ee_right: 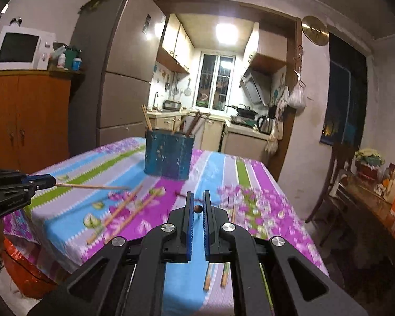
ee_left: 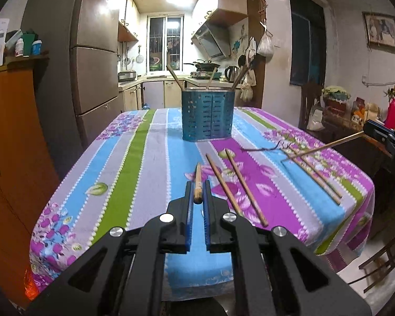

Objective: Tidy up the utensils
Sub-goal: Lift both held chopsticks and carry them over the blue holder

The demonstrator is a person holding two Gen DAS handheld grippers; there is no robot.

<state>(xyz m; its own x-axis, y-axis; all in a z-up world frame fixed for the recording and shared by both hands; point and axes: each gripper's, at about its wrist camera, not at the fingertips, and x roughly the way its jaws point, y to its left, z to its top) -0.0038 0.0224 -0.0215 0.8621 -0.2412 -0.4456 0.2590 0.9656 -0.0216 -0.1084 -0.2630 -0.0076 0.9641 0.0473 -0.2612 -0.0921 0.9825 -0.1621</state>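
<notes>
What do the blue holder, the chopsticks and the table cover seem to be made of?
Blue holder: probably plastic, matte, with moulded rows of small slots; the shiny rim may be metal.
Chopsticks on the cloth: wood or bamboo by their look, tan and dull, with no gloss. The left gripper is shut on a similar one.
Table cover: soft woven fabric, towel-like, with printed stripes and flowers.

Open tablecloth before blue holder, loose chopsticks scattered right
</notes>
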